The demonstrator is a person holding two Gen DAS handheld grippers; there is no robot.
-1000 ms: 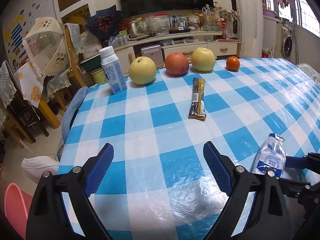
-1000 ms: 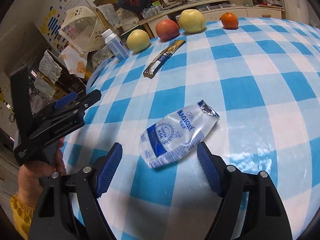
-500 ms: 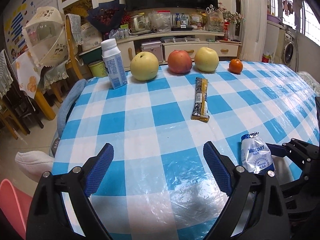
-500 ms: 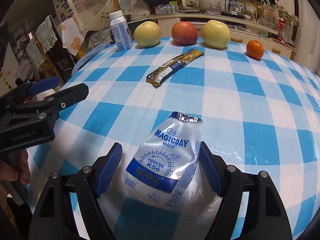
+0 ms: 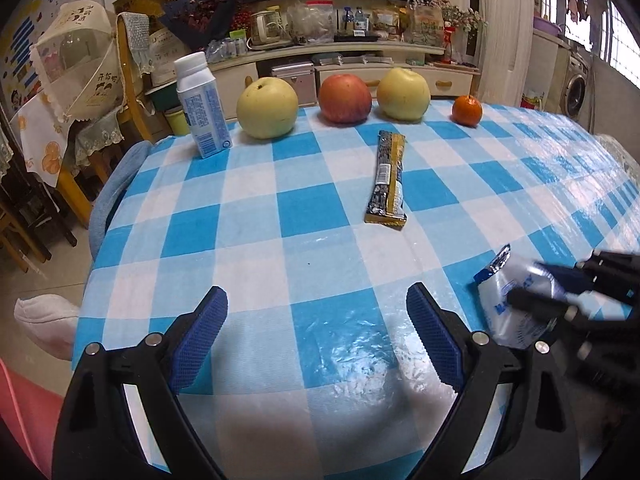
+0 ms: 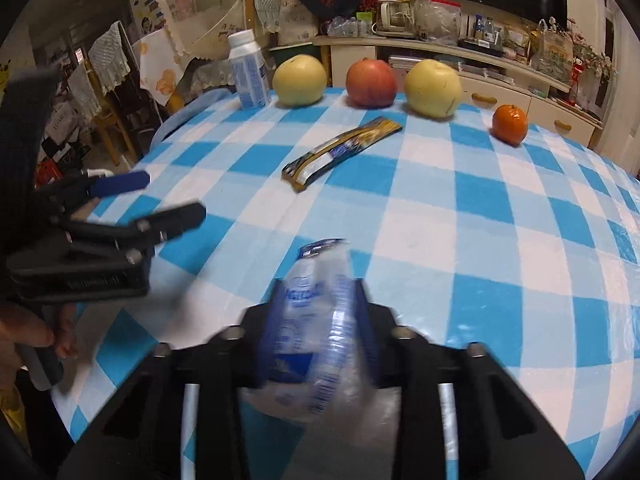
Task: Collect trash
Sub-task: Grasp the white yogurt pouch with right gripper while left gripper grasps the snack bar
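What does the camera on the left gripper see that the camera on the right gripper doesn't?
Only the left wrist view shows the open left gripper head-on, a pink object low at the left, and a washing machine. Only the right wrist view shows the right gripper, whose jaws have just been closing, clamped on the plastic pouch, plus a hand. Both show the pouch, the snack wrapper, milk bottle, three large fruits, orange and checked tablecloth.
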